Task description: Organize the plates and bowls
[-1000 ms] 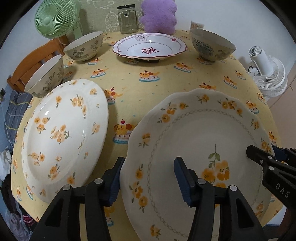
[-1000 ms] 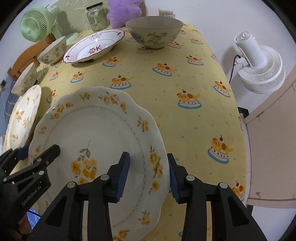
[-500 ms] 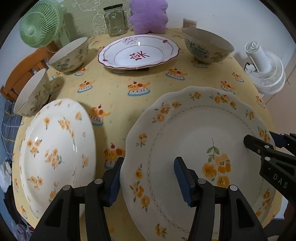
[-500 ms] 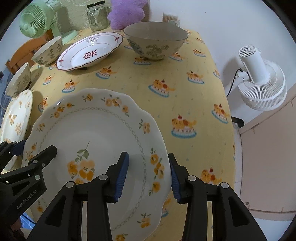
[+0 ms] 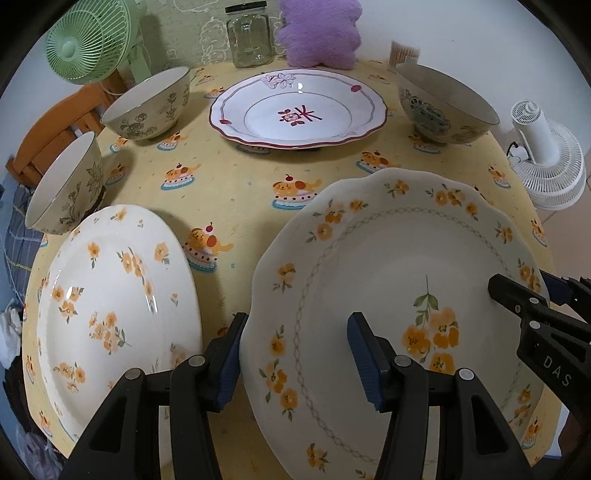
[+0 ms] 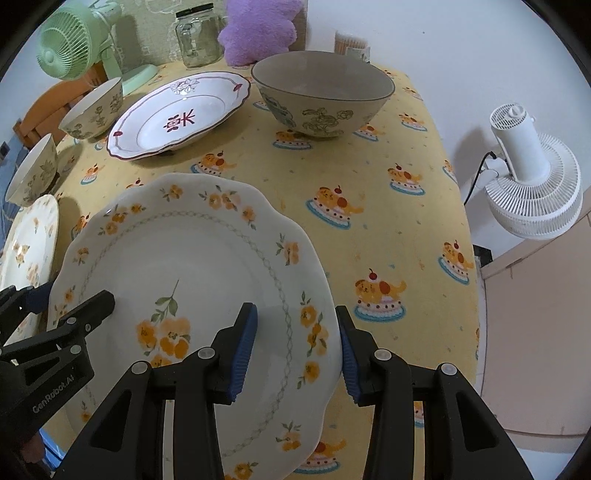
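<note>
A scalloped plate with orange flowers (image 5: 399,258) (image 6: 207,266) is held off the table between both grippers. My left gripper (image 5: 295,354) is shut on its left rim; my right gripper (image 6: 295,347) is shut on its right rim. A round orange-flowered plate (image 5: 110,295) (image 6: 29,236) lies at the left. A red-trimmed white plate (image 5: 295,107) (image 6: 177,114) sits at the back middle. Two small bowls (image 5: 147,107) (image 5: 66,184) stand at the left and a larger bowl (image 5: 447,103) (image 6: 321,92) at the back right.
The yellow tablecloth (image 5: 240,177) covers the table. A green fan (image 5: 85,40), a glass jar (image 5: 249,35) and a purple cushion (image 5: 317,33) line the back edge. A white fan (image 6: 532,173) stands on the floor at the right. A wooden chair (image 5: 55,122) is at the left.
Both grippers have lifted the scalloped plate and carried it forward over the table. The back plate and bowls now look closer, and the round plate sits lower left.
</note>
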A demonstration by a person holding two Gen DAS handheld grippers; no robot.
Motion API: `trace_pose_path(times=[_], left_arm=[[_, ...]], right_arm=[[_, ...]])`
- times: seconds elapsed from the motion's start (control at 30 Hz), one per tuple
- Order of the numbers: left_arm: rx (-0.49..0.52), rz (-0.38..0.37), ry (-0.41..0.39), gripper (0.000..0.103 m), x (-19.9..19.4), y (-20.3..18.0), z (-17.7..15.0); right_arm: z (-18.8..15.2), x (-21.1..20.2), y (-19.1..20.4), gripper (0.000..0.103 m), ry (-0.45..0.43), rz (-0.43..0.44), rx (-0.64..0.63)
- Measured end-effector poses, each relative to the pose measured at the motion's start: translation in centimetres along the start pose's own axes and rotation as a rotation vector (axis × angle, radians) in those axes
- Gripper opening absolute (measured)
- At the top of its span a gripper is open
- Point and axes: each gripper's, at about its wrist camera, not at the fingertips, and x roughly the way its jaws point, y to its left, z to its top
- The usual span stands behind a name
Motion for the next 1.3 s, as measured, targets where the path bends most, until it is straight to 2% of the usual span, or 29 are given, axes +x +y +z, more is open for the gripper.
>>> trace_pose_path(times=[0.3, 0.47, 0.5, 0.53, 0.57, 0.6, 0.63, 0.87, 1.3], left_arm=[[-0.014, 0.011, -0.016, 0.055, 0.0, -0.3, 0.0], [-0.072, 0.017, -0.003, 0.057, -0.7, 0.0, -0.4], [-0.080, 0.020, -0.019, 0.065, -1.3, 0.0, -0.6], [-0.081, 0.022, -0.027, 0.072, -1.7, 0.0, -0.7], [-0.080, 0.026, -0.041, 0.083, -2.3, -0.1, -0.9], [-0.078, 0.027, -0.054, 0.085, -2.7, -0.1, -1.0], [-0.072, 0.026, -0.066, 0.085, -3.2, -0.1, -1.2], [-0.089, 0.008, -0.095, 0.086, -5.8, 1.7, -2.0], [-0.025, -0.045, -0.127, 0.088, -8.4, 8.8, -2.4]], right_arm=[[0.0, 0.4, -0.5, 0.047, 0.004, 0.000, 0.032], [-0.2, -0.4, -0.4, 0.047, -0.008, -0.008, 0.030], [-0.3, -0.8, -0.4, 0.048, -0.020, -0.006, 0.025], [-0.4, -1.3, -0.3, 0.054, -0.031, -0.007, 0.019], [-0.4, -1.7, -0.2, 0.059, -0.040, -0.008, 0.015], [-0.5, -2.3, -0.1, 0.069, -0.055, -0.007, 0.016], [-0.6, -2.9, 0.1, 0.073, -0.074, -0.009, 0.020], [-1.1, -6.1, 2.3, 0.074, -0.117, -0.002, 0.011], [-1.7, -9.4, 9.2, 0.074, -0.153, -0.037, 0.080]])
